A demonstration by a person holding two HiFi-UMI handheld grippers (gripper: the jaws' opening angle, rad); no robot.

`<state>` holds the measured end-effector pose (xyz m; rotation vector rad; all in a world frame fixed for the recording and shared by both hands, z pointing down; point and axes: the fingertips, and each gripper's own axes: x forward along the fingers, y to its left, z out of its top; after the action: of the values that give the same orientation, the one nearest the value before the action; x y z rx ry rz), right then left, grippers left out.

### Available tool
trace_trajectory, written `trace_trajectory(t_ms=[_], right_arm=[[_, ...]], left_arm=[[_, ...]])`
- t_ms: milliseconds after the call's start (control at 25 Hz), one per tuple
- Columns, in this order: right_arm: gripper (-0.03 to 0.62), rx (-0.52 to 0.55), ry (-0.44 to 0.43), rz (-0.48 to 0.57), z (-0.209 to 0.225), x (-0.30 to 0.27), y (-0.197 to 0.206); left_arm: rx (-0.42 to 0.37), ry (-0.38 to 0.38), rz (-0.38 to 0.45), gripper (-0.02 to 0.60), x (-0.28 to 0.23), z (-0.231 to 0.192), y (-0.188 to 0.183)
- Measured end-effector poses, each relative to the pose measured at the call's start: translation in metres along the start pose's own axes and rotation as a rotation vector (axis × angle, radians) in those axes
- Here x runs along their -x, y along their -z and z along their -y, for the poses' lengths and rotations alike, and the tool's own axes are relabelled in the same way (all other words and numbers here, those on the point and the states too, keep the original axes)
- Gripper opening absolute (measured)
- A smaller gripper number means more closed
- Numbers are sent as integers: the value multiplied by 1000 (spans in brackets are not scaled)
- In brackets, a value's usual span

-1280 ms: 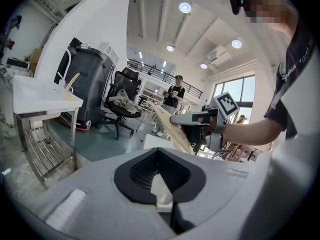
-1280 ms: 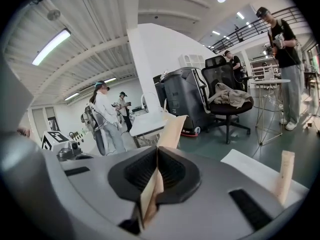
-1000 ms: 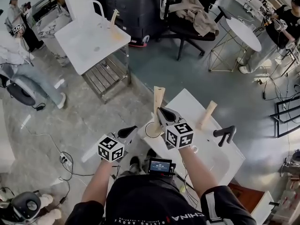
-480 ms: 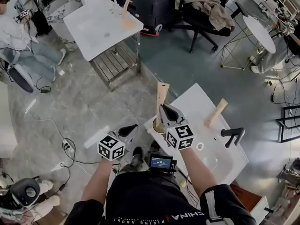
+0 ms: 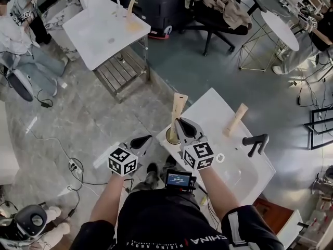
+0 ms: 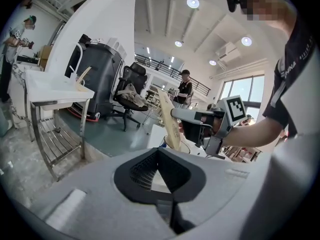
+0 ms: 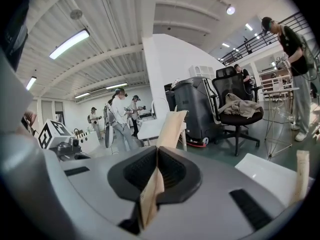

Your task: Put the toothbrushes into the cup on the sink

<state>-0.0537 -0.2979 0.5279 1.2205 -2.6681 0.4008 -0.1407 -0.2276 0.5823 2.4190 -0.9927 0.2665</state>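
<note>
Workshop floor around a white sink (image 5: 208, 108), right gripper (image 5: 179, 123) grasping an upright wrapped toothbrush (image 5: 177, 107), jaws just easing apart, its lower end at the corner cup (image 5: 170, 138), second toothbrush (image 5: 235, 119) lying on the sink, left gripper (image 5: 148, 138) clenched, empty.

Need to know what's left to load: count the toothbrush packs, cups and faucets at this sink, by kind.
Toothbrush packs: 2, one upright at the cup, one lying on the sink
Cups: 1
Faucets: 1
Total: 4
</note>
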Motion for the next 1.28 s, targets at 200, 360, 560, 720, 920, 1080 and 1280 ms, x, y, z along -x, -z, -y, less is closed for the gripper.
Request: trace_trajectory(t_ms=[200,360,560,720,920,1080,1280], right_arm=[[25,17,5,-6,-9,11,6],[26,14,10,-24,-15,19,14],[28,8,20,-64,-20,26,25],[26,13,35,-103,-26,32,36],[23,24,62,-157,-34,43,51],[21,19,78,-182,-38,47,56],[26,28,93,-203,-43,49,58]], left_arm=[[-4,20,-2,8,-1,5,2],[-9,36,-9,8,0,9,5],[-15,58,-12,8,0,13,7],[-19,81,-18,7,0,16,10],[-24,113,-27,8,3,26,19],[-28,136,-28,8,6,32,23],[-37,161,-35,8,10,41,29]])
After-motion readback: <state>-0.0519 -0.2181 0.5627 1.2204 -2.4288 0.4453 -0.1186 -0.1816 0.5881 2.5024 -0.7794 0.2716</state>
